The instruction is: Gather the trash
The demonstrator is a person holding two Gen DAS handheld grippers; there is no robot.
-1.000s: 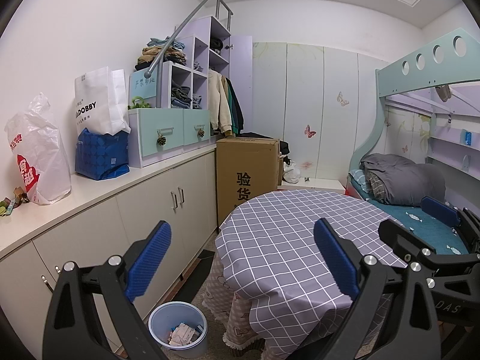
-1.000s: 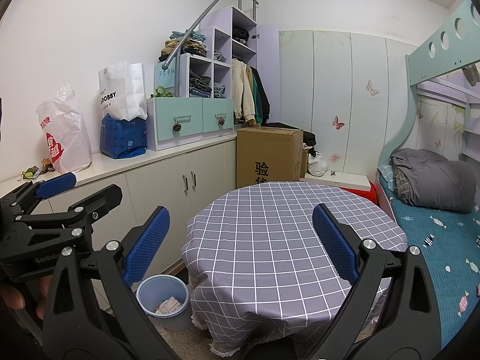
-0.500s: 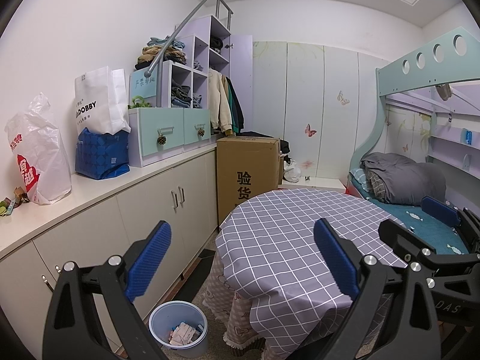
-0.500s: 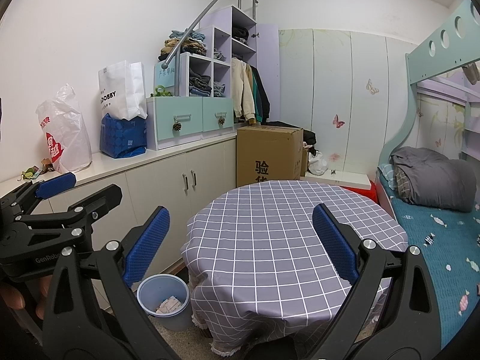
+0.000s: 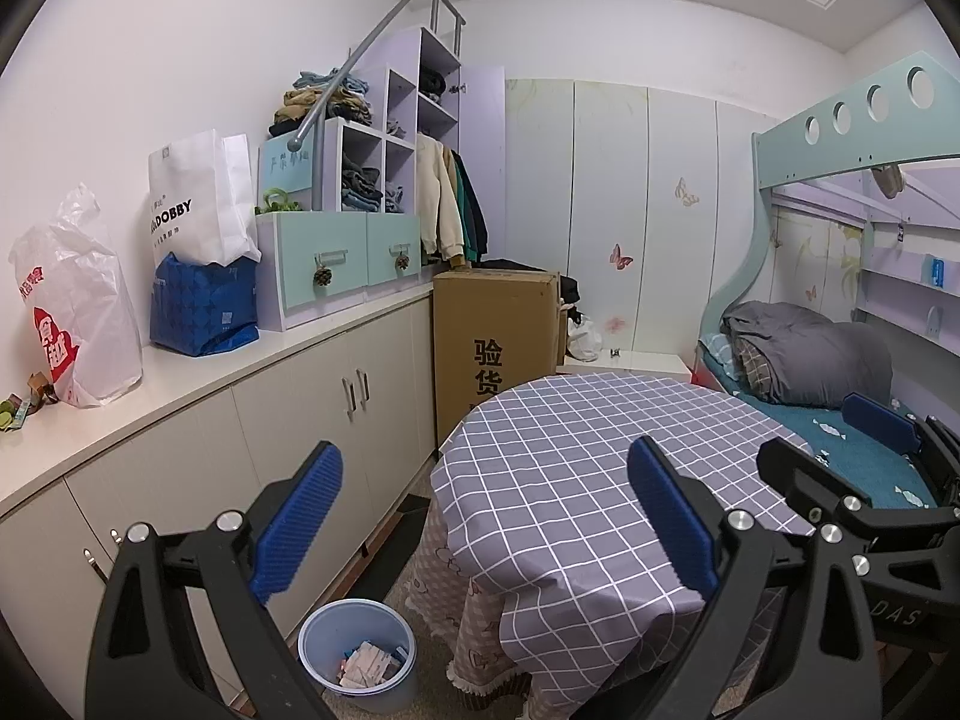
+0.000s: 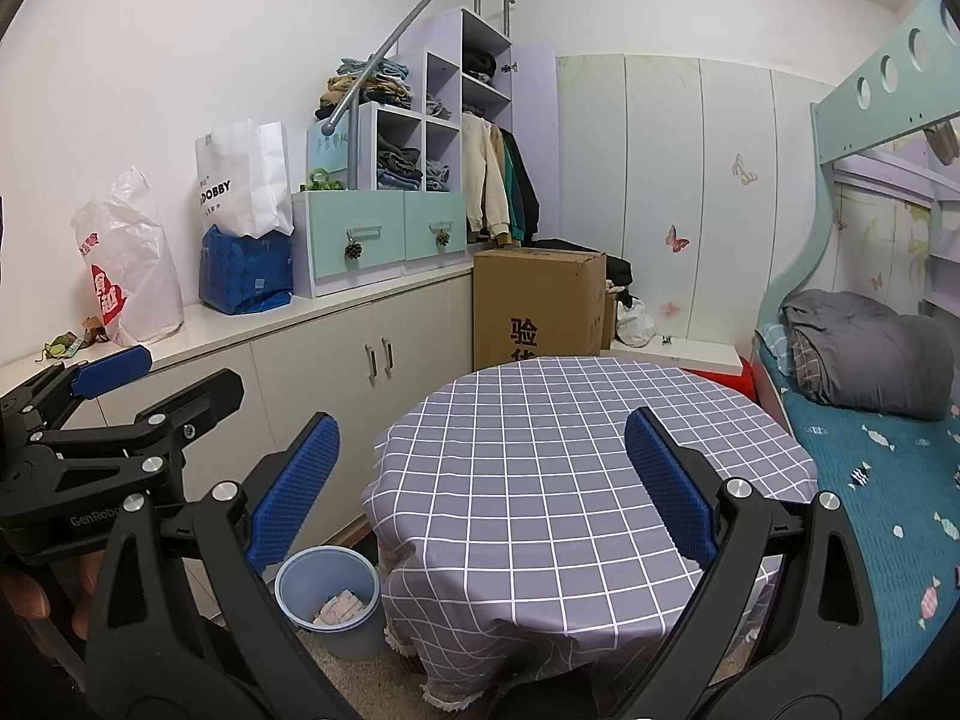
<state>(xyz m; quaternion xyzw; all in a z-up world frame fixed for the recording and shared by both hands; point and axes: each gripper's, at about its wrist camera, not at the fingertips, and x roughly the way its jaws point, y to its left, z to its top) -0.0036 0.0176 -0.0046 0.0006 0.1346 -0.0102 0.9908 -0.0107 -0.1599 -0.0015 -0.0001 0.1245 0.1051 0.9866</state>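
Both of your tongs are spread wide with nothing between the blue pads: your left gripper (image 5: 486,516) hangs above the near edge of the round table (image 5: 600,468), and your right gripper (image 6: 483,489) sits over the same checked cloth, just beside the left one, whose black frame shows at the left of the right wrist view. Your fingers (image 6: 30,600) wrap the left handle at the lower left edge there. On the floor, the blue trash bin (image 5: 359,654) stands between the table's hanging cloth and the white cabinets (image 5: 312,420), touching or nearly touching the cloth, with paper scraps (image 6: 341,607) lying inside it. A few small wrappers (image 6: 66,345) lie on the countertop beside the white plastic bag (image 6: 129,270).
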